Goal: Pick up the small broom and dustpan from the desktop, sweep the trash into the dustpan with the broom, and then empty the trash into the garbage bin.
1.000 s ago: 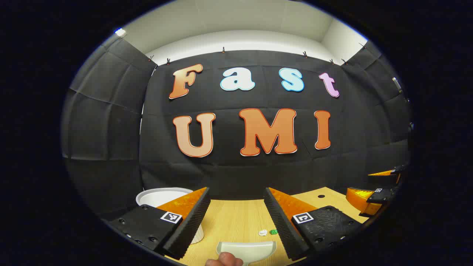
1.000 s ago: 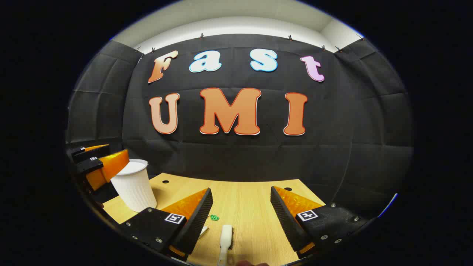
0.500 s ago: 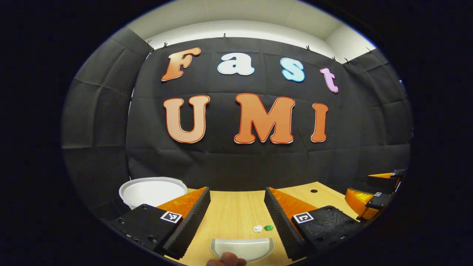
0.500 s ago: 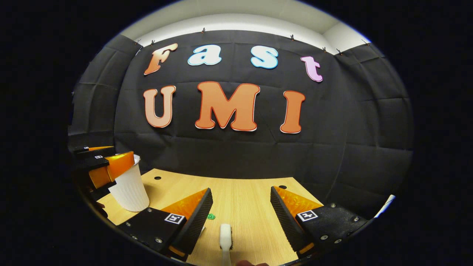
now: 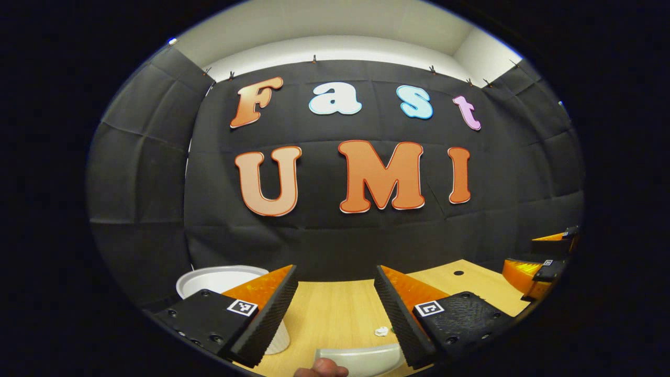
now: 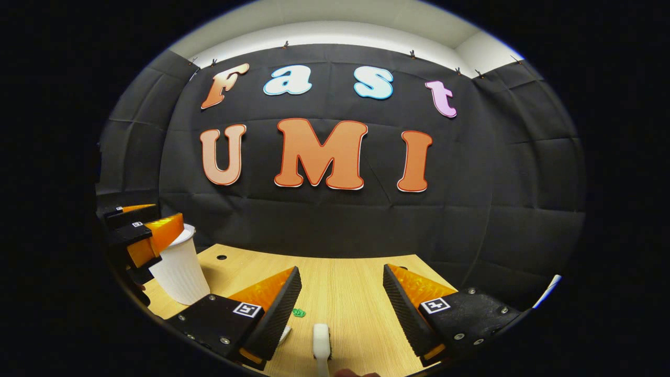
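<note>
1. Two tools, left tool [image 5: 335,309] and right tool [image 6: 341,309], have their jaws apart, gripping nothing.
2. We see the dustpan [image 5: 361,356] below the left, the broom [image 6: 321,343] below the right.
3. Trash [image 5: 381,331] lies just beyond on the bench [image 6: 345,293]; the bin [image 6: 180,272] stands farther left.
4. We judge pickup is still ahead: descend, clamp each handle.

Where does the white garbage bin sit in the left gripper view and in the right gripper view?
Left gripper view: the garbage bin is at lower left, partly behind that gripper's left finger.
Right gripper view: the garbage bin is at far left on the desktop, behind the other gripper.
Shared landmark: the small round hole in the desktop.
</note>
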`<state>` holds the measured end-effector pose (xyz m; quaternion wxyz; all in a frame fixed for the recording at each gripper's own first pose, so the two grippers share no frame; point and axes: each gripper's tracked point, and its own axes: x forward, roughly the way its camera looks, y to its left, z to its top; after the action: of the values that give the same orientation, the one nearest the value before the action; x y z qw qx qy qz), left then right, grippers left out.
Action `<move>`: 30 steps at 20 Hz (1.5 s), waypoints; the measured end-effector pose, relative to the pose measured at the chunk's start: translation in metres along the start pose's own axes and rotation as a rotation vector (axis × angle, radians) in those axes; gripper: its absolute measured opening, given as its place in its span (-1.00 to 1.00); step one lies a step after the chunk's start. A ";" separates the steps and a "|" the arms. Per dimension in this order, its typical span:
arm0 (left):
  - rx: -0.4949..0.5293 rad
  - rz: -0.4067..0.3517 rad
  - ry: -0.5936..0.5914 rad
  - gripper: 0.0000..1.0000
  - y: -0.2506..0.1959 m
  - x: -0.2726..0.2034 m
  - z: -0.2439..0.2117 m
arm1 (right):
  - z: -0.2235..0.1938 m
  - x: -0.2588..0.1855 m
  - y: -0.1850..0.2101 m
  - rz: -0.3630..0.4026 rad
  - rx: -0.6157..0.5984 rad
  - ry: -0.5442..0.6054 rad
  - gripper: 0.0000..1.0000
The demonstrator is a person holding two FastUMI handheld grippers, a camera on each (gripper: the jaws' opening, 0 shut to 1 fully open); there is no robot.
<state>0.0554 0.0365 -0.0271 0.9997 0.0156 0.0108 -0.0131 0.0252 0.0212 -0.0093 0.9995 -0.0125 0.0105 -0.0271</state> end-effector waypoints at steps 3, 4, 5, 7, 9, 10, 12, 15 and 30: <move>-0.025 -0.008 0.010 0.86 -0.003 -0.004 -0.006 | -0.001 0.001 0.009 0.026 0.002 0.005 0.88; -0.038 -0.015 0.024 0.86 -0.009 -0.005 -0.009 | -0.002 0.001 0.010 0.025 0.000 0.009 0.89; -0.054 -0.021 0.037 0.86 -0.014 -0.007 -0.014 | -0.004 0.000 0.009 0.024 -0.007 0.013 0.89; -0.060 -0.038 0.059 0.87 -0.024 -0.007 -0.018 | -0.006 0.001 0.010 0.022 -0.016 0.016 0.89; -0.056 -0.046 0.061 0.86 -0.026 -0.008 -0.018 | -0.007 0.000 0.010 0.021 -0.024 0.019 0.89; -0.056 -0.047 0.063 0.86 -0.026 -0.008 -0.017 | -0.009 0.000 0.009 0.018 -0.032 0.025 0.89; -0.060 -0.048 0.074 0.87 -0.027 -0.008 -0.021 | -0.013 -0.002 0.006 0.010 -0.041 0.035 0.89; -0.050 -0.049 0.089 0.87 -0.031 -0.009 -0.024 | -0.014 -0.002 0.006 0.012 -0.023 0.043 0.89; -0.038 -0.044 0.150 0.87 -0.035 -0.021 -0.039 | -0.027 -0.007 0.012 0.052 -0.025 0.083 0.89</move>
<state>0.0326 0.0032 -0.0671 0.9957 -0.0027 0.0861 -0.0338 0.0183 0.0328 -0.0365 0.9983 -0.0238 0.0525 -0.0017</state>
